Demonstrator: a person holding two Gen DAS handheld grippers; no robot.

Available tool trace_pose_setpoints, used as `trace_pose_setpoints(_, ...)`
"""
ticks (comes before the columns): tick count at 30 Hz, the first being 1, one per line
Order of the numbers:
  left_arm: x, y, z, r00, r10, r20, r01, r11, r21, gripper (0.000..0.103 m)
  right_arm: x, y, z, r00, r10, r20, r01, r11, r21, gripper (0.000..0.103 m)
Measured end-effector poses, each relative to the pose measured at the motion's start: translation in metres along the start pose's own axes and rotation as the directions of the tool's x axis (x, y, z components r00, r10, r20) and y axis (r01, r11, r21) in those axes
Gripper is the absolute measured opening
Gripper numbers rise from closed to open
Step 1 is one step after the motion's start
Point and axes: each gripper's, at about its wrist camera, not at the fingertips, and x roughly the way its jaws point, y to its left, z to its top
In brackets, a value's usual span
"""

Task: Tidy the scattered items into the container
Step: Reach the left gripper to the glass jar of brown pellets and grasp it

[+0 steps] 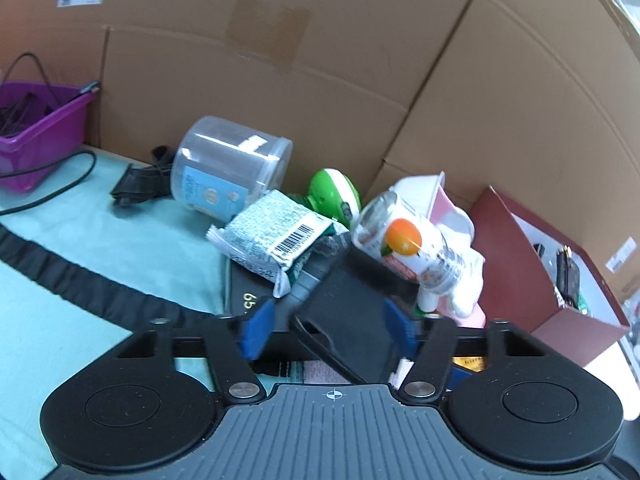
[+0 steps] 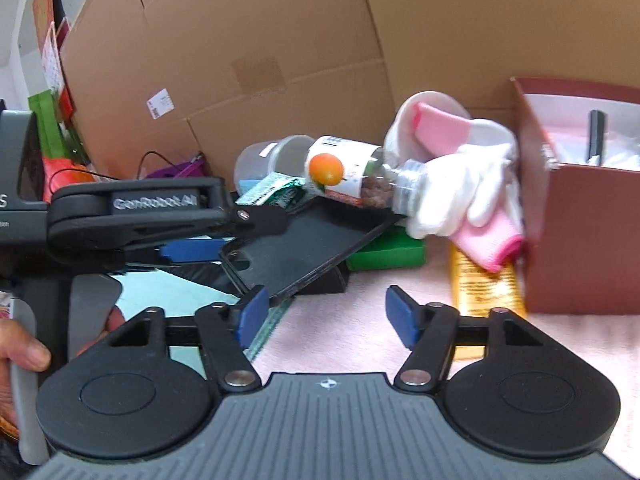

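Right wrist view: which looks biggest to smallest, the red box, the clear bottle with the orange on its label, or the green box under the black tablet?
1. Red box, by far the largest.
2. Clear bottle.
3. Green box, though the black tablet hides part of it, so ranks two and three are unsure.

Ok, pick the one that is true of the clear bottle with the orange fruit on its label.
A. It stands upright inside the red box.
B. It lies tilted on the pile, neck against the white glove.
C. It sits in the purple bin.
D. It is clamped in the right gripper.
B: the bottle lies tilted across the heap, its capless neck against the white glove, outside the red box and clear of both grippers.
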Motion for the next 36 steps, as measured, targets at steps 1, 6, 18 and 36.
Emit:
trace_pose_setpoints(1,0.0,-0.002,0.0,1.0,0.003,0.001,-0.003,1.0,0.016,0.062,0.002,0.001,0.001,1.0,0.008,-0.003,-0.008,1.0,0.002,0.062)
trace_pose_setpoints(6,0.0,0.001,0.004,1.0,0.0,-0.008,0.0,0.999,0.035,0.056,0.006,-0.004,0.004,0.999,0.047,-0.01,-0.046,0.998,0.053,0.06)
trace_pose_setpoints(18,0.008,-0.002,0.01,0.999,0.031,-0.032,-0.027,0.991,0.129,0.043,0.019,0.002,0.014,0.996,0.086,-0.012,-0.085,0.994,0.073,0.058)
trace_pose_setpoints(36,-0.03,-0.066,-0.063,0.981,-0.115,-0.157,0.133,0.984,0.114,0.009,-0.059,-0.012,-0.017,0.998,0.052,-0.041,-0.053,0.998,-0.021,0.001)
